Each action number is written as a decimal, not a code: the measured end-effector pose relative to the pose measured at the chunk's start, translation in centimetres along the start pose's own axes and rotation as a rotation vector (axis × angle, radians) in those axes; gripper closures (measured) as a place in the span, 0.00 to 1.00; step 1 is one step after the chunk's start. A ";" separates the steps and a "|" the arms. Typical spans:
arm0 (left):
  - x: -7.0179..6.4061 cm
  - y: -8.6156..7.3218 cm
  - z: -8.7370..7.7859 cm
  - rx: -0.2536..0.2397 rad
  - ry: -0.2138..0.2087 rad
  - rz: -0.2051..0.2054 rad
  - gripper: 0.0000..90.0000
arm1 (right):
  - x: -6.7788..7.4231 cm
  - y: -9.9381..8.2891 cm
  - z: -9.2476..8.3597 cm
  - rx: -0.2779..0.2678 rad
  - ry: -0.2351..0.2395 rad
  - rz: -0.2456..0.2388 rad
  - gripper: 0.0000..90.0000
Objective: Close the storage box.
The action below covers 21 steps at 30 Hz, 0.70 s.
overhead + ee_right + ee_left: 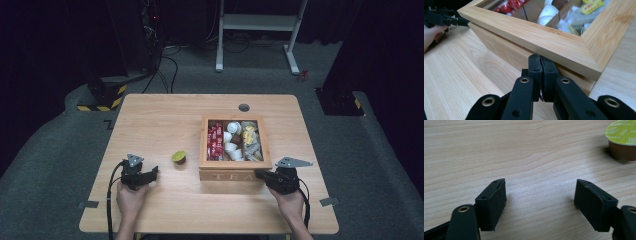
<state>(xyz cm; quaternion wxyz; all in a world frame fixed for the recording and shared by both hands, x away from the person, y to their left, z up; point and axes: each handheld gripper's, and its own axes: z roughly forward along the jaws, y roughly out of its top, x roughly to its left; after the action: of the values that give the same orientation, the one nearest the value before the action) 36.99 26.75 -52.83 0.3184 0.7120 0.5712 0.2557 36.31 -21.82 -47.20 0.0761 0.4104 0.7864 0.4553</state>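
A wooden tea box (235, 175) stands right of the table's middle, and its window lid (236, 163) has a wooden frame (536, 35). Through the window I see red sachets (215, 140), white cups (232, 145) and yellow packets (250, 132). My right gripper (259, 174) (540, 60) is shut with nothing between its jaws, and its tips sit right under the lid's front edge near the right corner. A brown capsule with a green top (179, 157) (622, 135) stands left of the box. My left gripper (155, 172) (540, 195) rests open low over the bare wood, short of the capsule.
The table (150, 120) has a cable hole (244, 107) behind the box. On the floor beyond stand a white desk frame (260, 30) and a yellow-and-black striped base (102, 97). The person's left hand (431, 32) lies at the far side of the box front.
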 end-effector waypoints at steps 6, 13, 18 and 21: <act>0.0 0.0 0.0 0.000 0.001 0.000 0.29 | 0.2 -0.9 0.2 -0.004 0.004 0.002 0.95; 0.0 0.0 0.0 0.000 0.000 -0.002 0.29 | 0.3 -0.7 -1.1 -0.033 -0.024 -0.031 0.94; 0.0 0.0 0.0 0.000 0.001 -0.002 0.29 | -0.1 -0.7 -2.4 -0.070 -0.046 -0.025 0.92; 0.0 0.0 0.0 0.000 0.001 -0.002 0.29 | -0.6 -0.7 -2.8 -0.085 -0.051 -0.011 0.89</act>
<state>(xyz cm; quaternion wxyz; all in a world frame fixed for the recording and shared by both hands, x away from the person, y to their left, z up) 37.01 26.74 -52.84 0.3184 0.7113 0.5720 0.2559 34.88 -24.26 -46.26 0.1163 0.4139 0.7664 0.4773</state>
